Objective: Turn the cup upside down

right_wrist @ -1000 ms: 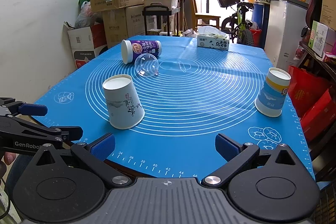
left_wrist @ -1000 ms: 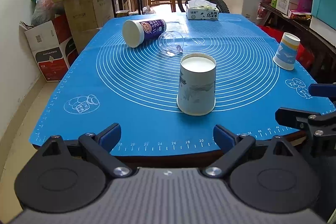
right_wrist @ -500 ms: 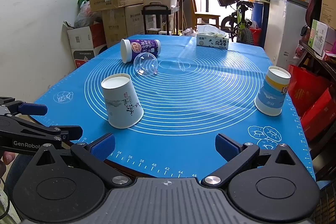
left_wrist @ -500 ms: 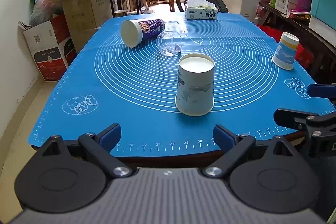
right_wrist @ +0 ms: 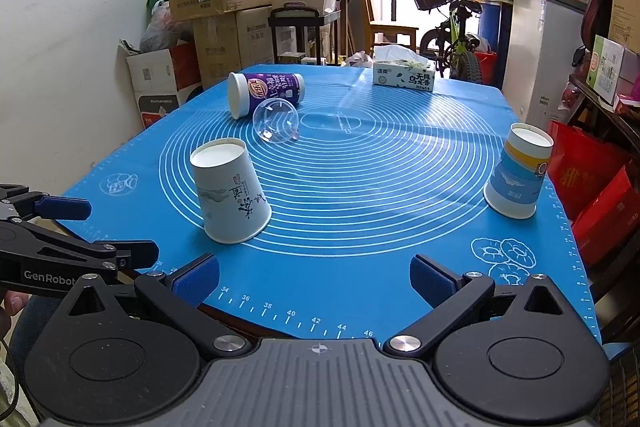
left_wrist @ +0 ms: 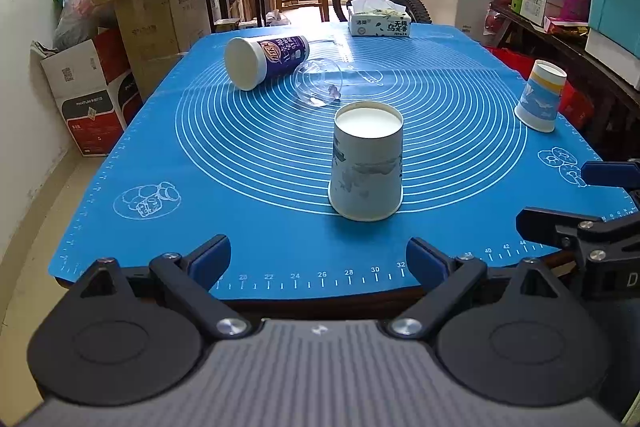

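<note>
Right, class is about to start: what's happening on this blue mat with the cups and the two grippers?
Nothing is being held. The left gripper and right gripper are open at the near edge of the blue mat. Two paper cups, white and blue-and-yellow, stand upside down; the purple cup and clear cup lie on their sides.

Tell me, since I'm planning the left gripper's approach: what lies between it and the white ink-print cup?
Only bare blue mat. In the left wrist view, nothing stands between the open left gripper and the white ink-print cup.
</note>
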Motion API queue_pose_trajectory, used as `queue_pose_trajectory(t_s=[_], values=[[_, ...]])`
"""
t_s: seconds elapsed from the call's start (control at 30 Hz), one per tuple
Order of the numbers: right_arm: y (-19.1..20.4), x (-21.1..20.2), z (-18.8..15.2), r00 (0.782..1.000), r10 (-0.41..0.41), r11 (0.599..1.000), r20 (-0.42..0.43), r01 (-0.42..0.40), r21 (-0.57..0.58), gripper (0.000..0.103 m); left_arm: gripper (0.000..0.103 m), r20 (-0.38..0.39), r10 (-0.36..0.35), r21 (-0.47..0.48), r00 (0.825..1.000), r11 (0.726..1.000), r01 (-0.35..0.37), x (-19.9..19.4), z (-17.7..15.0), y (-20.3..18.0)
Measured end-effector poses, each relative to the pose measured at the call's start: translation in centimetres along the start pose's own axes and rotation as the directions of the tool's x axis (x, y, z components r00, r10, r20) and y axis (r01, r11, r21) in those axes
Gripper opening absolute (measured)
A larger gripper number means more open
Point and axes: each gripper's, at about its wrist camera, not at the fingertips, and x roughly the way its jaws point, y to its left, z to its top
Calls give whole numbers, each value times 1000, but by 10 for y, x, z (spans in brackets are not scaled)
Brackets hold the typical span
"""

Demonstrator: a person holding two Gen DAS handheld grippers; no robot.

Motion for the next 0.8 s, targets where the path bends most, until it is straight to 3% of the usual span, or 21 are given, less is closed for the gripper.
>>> queue_pose_trajectory(t_s=[0.8], values=[[-5, 5, -7, 1000, 0, 1000, -15, 0, -1, 103, 94, -9, -6, -8, 1000, 1000, 6, 4, -3, 2]])
